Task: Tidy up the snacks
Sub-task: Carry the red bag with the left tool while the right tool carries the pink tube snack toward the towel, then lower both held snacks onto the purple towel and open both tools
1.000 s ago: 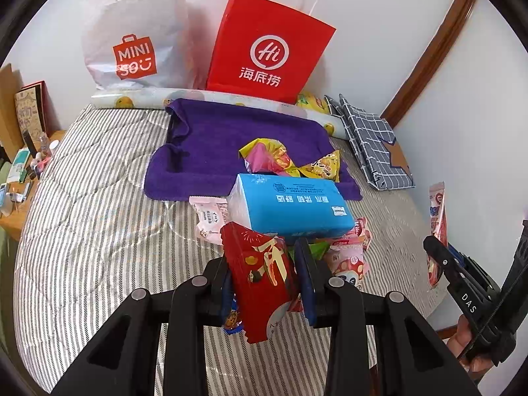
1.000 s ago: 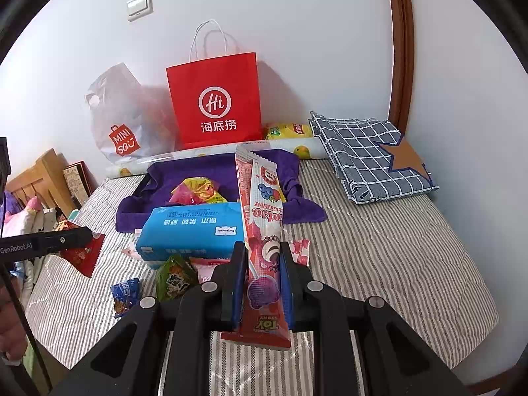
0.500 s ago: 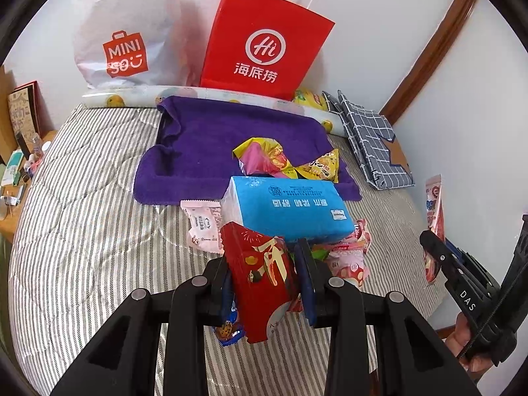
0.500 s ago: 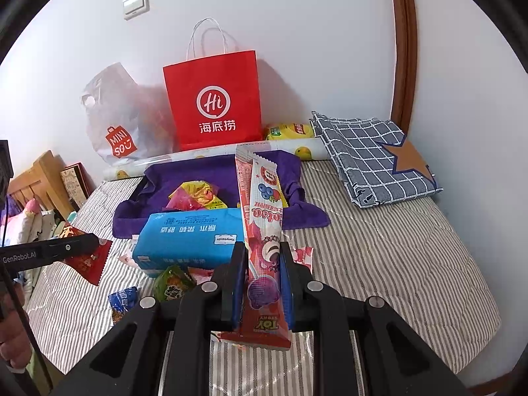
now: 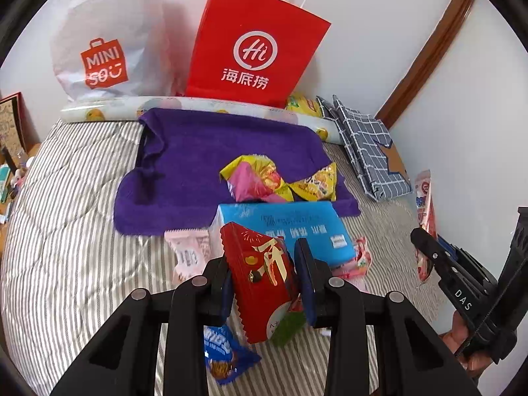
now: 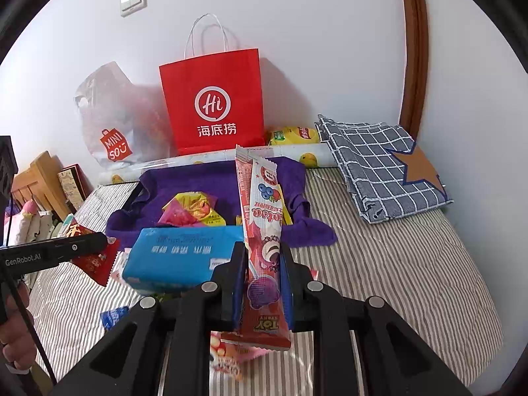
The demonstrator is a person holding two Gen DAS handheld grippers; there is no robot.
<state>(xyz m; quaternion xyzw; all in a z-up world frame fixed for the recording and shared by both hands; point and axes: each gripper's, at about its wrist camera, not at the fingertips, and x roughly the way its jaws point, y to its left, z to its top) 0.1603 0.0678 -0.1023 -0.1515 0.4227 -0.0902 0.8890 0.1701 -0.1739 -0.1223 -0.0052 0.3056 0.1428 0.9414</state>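
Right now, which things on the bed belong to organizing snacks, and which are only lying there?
For the job:
- red snack packet in left claw
- long pink snack stick in right claw
- yellow-pink snack bags
- purple towel

Lying about:
- blue tissue pack
- checked cloth

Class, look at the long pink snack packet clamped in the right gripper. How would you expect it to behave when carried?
The long pink snack packet probably holds fairly stiff: it stands upright well above the right gripper without drooping. It is likely light, since a pinch near its lower end supports it. Its glossy wrapper may be slippery.
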